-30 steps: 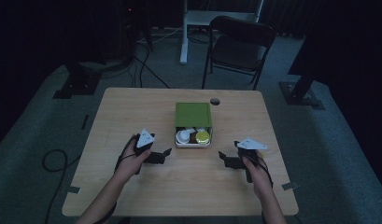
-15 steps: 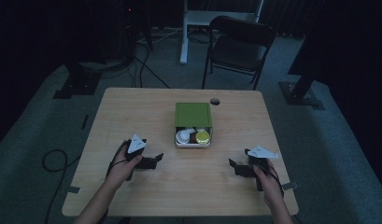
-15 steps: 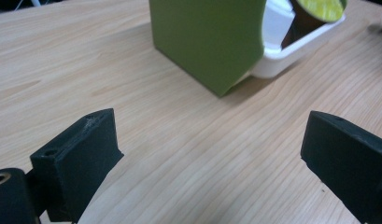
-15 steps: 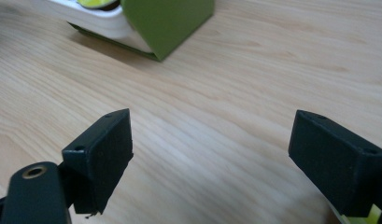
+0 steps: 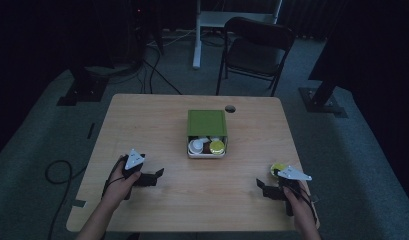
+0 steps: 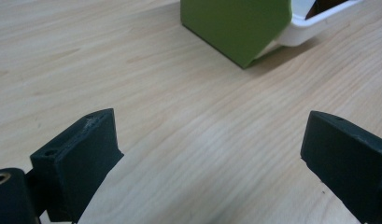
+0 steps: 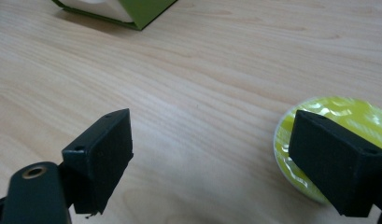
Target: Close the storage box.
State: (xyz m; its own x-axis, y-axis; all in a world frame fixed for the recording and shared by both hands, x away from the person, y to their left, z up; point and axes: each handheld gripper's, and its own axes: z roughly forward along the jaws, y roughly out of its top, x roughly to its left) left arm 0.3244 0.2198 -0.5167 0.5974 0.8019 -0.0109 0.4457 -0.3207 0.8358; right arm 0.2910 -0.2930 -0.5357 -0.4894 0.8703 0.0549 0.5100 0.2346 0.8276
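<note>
Jaws of the left gripper (image 6: 212, 154) stand wide apart in the left gripper view, one black block at the lower left of the frame and the other at the lower right, with bare wood grain between them and nothing gripped. Across the upper middle of that frame sits the green lid (image 6: 235, 25) of the box, and a strip of the white tray (image 6: 319, 21) pokes out from under it at the upper right.

Jaws of the right gripper (image 7: 212, 158) are released too, spread just as wide in the right gripper view. Between them lies plain tabletop. A yellow-green round lid (image 7: 352, 119) lies flat on the wood at the right edge of the frame, partly behind the right-hand jaw; whether the jaw touches it I cannot tell.

In the high view the left gripper (image 5: 151, 177) sits at the lower left of the table (image 5: 142, 120), held in a hand (image 5: 123, 180) that enters from the bottom edge. The right gripper (image 5: 266, 189) is at the lower right, with the yellow-green round lid (image 5: 277, 168) just beside it toward the top of the frame.

At the middle of the table stands the box, its green lid (image 5: 206, 123) covering the far part and the white tray (image 5: 207, 154) open at the near end, with a white cup (image 5: 196, 146) and a yellow-green cap (image 5: 217, 146) inside. A dark folding chair (image 5: 257, 45) stands beyond the table at the top of the frame.
</note>
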